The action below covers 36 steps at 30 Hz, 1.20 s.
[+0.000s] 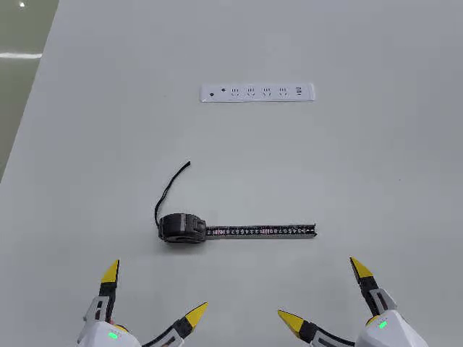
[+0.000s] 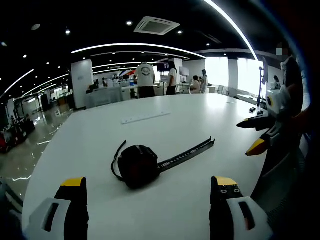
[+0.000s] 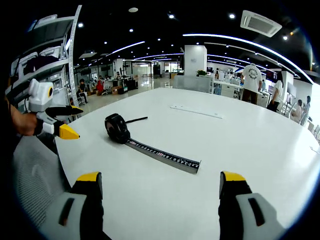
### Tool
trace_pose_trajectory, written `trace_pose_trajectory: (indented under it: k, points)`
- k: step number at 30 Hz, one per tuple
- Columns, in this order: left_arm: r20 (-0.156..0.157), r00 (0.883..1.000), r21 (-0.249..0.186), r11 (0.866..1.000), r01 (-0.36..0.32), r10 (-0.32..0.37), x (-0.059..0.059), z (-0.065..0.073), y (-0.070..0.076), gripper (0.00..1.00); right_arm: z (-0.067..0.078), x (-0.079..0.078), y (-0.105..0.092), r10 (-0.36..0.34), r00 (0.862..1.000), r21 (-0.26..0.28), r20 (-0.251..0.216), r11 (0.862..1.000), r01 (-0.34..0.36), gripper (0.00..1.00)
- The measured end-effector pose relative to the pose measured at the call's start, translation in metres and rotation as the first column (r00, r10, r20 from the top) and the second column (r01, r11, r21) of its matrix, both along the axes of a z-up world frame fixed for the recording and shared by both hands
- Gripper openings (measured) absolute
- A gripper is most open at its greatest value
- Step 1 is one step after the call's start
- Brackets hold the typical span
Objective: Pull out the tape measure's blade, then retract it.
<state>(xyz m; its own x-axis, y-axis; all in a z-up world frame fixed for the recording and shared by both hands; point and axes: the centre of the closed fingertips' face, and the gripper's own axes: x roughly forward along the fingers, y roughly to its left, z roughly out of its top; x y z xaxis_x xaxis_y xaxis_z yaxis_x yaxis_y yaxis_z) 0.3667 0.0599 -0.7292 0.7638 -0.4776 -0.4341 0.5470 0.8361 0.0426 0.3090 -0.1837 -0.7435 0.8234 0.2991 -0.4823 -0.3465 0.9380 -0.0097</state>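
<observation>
On table (image 1: 362, 166), extended blade (image 1: 260, 231) numerals unreadable.

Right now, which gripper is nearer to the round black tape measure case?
Left. The left gripper hovers open just on the person's side of the round black tape measure case. The right gripper, also open, is off by the tip of the pulled-out marked blade.

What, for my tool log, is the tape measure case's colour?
Black; the tape measure shows best in the left gripper view.
</observation>
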Motion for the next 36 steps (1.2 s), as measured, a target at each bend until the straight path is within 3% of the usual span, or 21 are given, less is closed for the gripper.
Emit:
trace_pose_trajectory:
  k: [12,17,22,27,28,30,36]
  points:
    - [0.023,0.998,-0.007,0.998,-0.065,0.065,0.013,0.005,-0.007,0.97,-0.001,0.004,-0.003,0.027,1.0,0.009,-0.003,1.0,-0.027,0.99]
    - [0.008,0.996,-0.006,0.996,-0.091,0.091,0.018,0.001,-0.008,0.97,0.0,0.007,-0.005,0.068,0.998,0.004,-0.003,0.998,-0.068,0.99]
    - [-0.028,0.991,-0.015,0.991,-0.133,0.132,0.022,-0.004,-0.007,0.97,0.001,0.012,-0.01,0.153,0.988,-0.02,-0.012,0.988,-0.154,0.96]
    - [-0.047,0.986,-0.011,0.987,-0.159,0.158,0.028,-0.009,-0.008,0.96,-0.002,0.018,-0.013,0.259,0.966,-0.041,-0.031,0.965,-0.26,0.92]
    - [-0.049,0.985,-0.015,0.986,-0.169,0.168,0.03,-0.008,-0.009,0.96,-0.003,0.02,-0.015,0.29,0.956,-0.067,-0.031,0.954,-0.292,0.91]
    - [-0.064,0.984,-0.03,0.985,-0.17,0.168,0.032,-0.009,-0.014,0.96,-0.006,0.022,-0.016,0.326,0.944,-0.066,-0.049,0.942,-0.329,0.89]
    - [-0.067,0.98,-0.006,0.982,-0.188,0.188,0.039,-0.015,-0.02,0.94,-0.015,0.029,-0.024,0.418,0.905,-0.09,-0.079,0.901,-0.424,0.8]
